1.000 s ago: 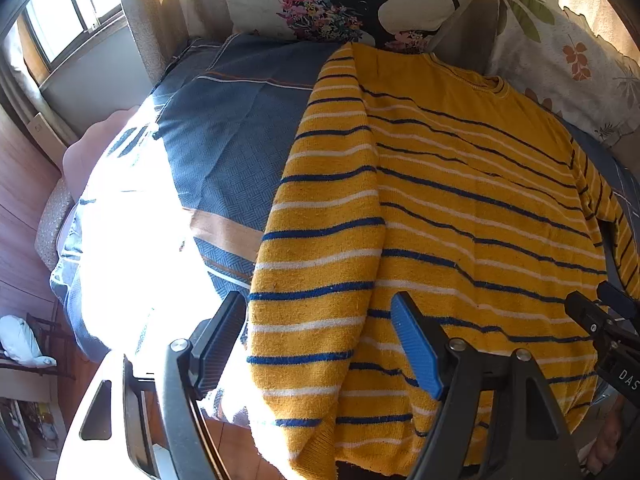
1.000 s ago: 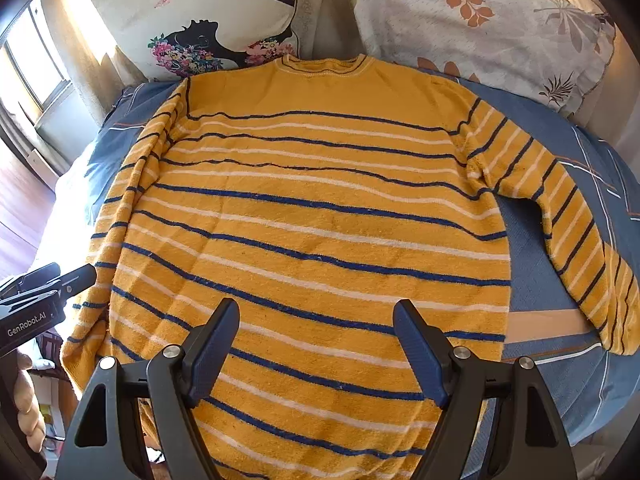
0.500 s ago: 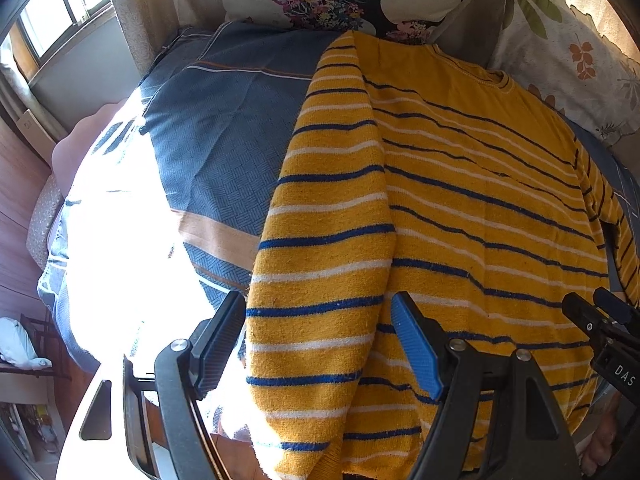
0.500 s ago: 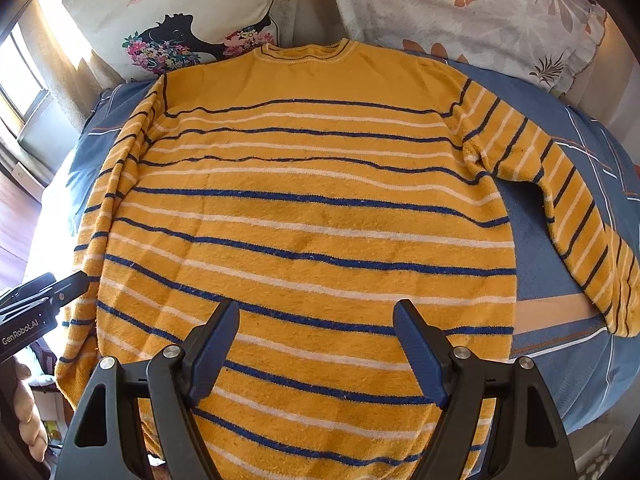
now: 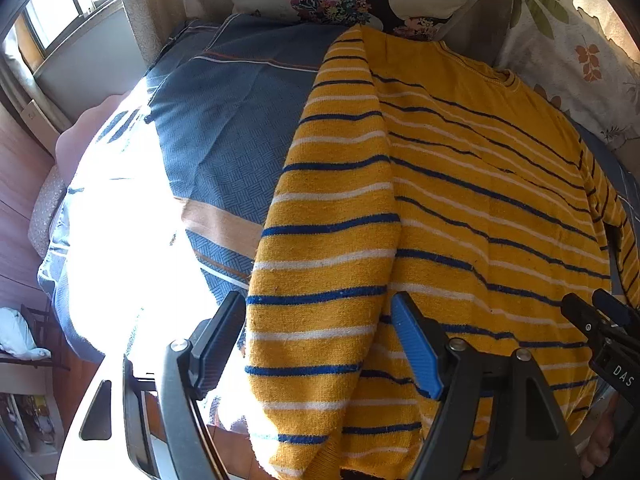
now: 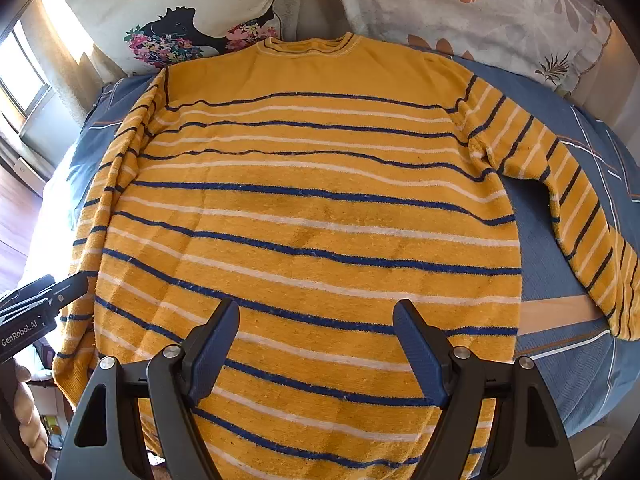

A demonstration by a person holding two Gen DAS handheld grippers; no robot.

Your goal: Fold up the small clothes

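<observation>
A yellow sweater (image 6: 312, 208) with blue and white stripes lies spread flat on the bed, collar toward the pillows. Its left sleeve (image 5: 328, 240) lies straight down along the body and hangs over the bed's front edge. Its right sleeve (image 6: 576, 208) angles out to the right on the blue sheet. My left gripper (image 5: 318, 340) is open and empty, its fingers either side of the left sleeve just above it. My right gripper (image 6: 316, 344) is open and empty above the sweater's lower hem. Each gripper also shows at the edge of the other's view.
Blue patterned bedsheet (image 5: 224, 136) covers the bed, with strong sunlight on its left part. A floral pillow (image 6: 188, 8) and a leaf-print pillow (image 6: 480, 12) stand at the head. A window (image 5: 60, 8) and wooden floor (image 5: 16, 184) are on the left.
Both grippers have moved forward and slightly lower over the sweater. Both stay open and the sweater has not moved.
</observation>
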